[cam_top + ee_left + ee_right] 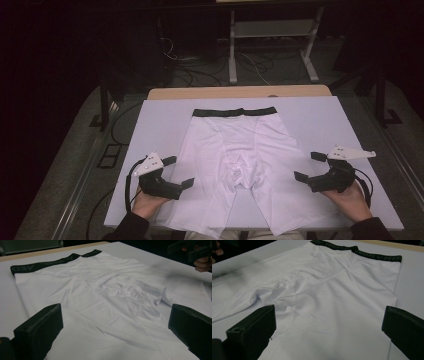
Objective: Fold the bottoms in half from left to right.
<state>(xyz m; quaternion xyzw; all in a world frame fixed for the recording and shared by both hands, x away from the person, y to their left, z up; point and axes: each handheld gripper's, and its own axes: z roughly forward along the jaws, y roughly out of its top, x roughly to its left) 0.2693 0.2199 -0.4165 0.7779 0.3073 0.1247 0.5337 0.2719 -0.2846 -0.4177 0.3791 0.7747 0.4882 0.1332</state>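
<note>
Both grippers, left (178, 172) and right (310, 166), gape empty beside the shorts (240, 160), whose leg hems overhang the desk's (320, 120) near edge, cut off.

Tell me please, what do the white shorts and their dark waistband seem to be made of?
White shorts: apparently thin, smooth stretch-knit fabric with a matte finish; it lies flat with fine soft creases and visible seams. Waistband: probably woven elastic, dark with faint lettering. Exact fibre cannot be told.
</note>
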